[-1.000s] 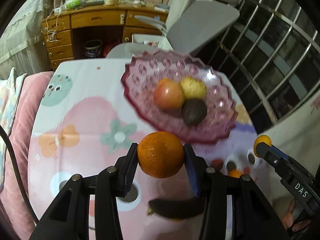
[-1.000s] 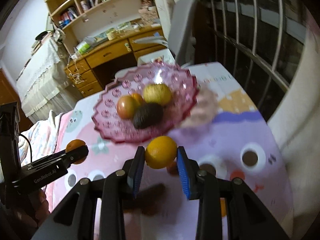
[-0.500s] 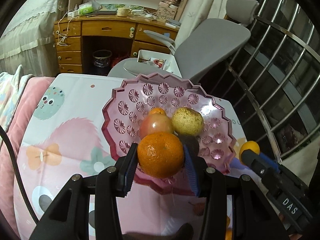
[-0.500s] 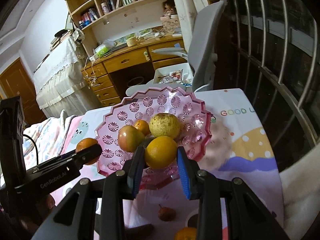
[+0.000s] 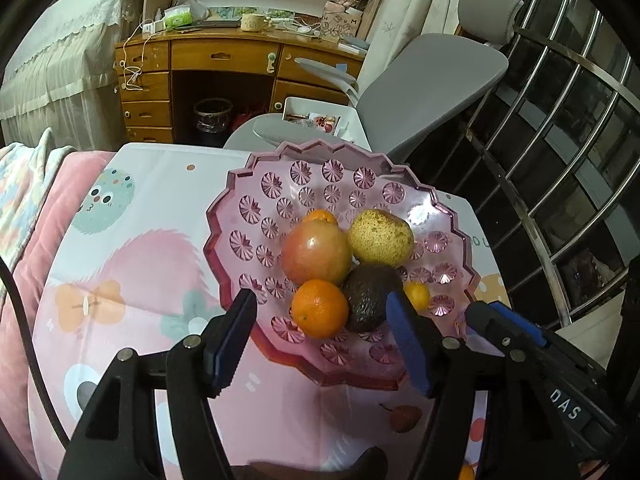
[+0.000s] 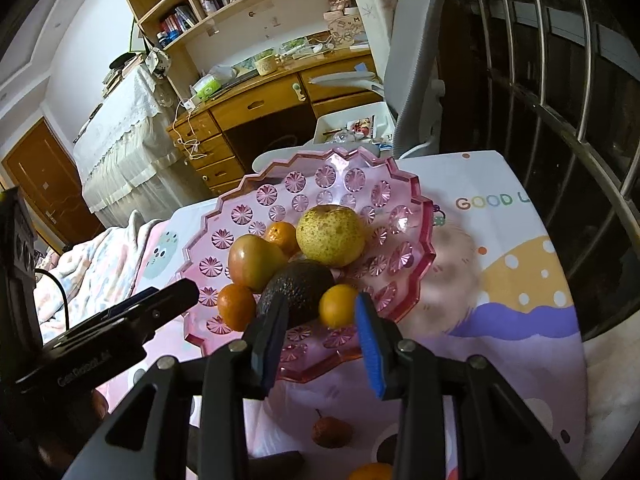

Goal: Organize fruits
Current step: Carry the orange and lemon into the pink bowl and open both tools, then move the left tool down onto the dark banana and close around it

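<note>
done: six fruits in bowl [image 5: 248, 216] | left tongs [image 5: 320, 332] wide, just opening, orange [image 5: 319, 309] released | right tongs [image 6: 320, 332] narrow, opening around yellow citrus [image 6: 338, 306] | left: small fruit [image 6: 331, 432] on tabletop [image 5: 152, 200]

The bowl [image 5: 256, 200] is glossy pink faceted plastic or perhaps glass. The avocado [image 6: 296, 288] looks dark, rough and matt; the apple [image 5: 314, 254] smooth and shiny. Printed cloth covers the worktop [image 5: 152, 208].

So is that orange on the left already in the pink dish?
Yes. The orange rests in the pink dish; the left gripper has just been opening, with gaps both sides.
</note>
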A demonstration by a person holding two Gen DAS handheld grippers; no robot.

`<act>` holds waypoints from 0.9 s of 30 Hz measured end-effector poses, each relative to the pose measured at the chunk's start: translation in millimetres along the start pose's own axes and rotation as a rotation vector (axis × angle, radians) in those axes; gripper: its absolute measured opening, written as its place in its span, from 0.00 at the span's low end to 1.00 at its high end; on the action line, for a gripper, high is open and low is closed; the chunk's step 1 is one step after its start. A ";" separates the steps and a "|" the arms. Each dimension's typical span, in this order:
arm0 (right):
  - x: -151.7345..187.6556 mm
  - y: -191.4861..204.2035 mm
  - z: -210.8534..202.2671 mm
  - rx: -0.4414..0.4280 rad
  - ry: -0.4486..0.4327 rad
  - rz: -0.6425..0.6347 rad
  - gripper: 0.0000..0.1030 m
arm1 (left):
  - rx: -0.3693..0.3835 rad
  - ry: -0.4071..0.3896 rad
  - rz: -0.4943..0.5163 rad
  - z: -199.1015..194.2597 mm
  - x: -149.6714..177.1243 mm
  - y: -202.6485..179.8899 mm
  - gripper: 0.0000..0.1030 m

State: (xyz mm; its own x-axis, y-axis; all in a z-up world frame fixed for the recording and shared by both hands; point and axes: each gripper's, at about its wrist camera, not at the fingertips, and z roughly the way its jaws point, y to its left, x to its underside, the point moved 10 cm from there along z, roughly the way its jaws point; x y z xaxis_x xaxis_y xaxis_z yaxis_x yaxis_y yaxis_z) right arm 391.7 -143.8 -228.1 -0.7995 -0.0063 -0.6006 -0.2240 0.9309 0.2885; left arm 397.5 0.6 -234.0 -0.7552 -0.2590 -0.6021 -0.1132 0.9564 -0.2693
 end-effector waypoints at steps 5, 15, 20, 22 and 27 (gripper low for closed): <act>5.0 -2.1 -6.3 0.010 -0.004 0.008 0.38 | -0.002 0.008 0.009 -6.7 9.7 2.4 0.72; 30.9 -20.0 -29.0 0.075 -0.011 0.091 0.39 | 0.049 0.100 0.064 -15.9 51.5 1.0 0.74; 51.0 -32.9 -43.0 0.130 -0.021 0.162 0.43 | 0.081 0.135 0.137 -22.7 65.9 -4.7 0.74; 59.7 -38.0 -50.1 0.153 -0.027 0.198 0.43 | 0.098 0.150 0.175 -25.3 71.3 -8.5 0.74; 80.4 -48.0 -67.7 0.192 -0.039 0.295 0.44 | 0.122 0.187 0.289 -30.9 82.9 -18.0 0.74</act>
State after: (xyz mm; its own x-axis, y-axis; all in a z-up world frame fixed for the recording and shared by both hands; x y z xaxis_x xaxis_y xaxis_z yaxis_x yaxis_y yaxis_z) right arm 300.4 -213.7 -239.8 -0.7914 0.2832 -0.5417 0.1251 0.9425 0.3100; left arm 317.0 -33.9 -255.8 -0.8508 0.0597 -0.5220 0.1918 0.9602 -0.2028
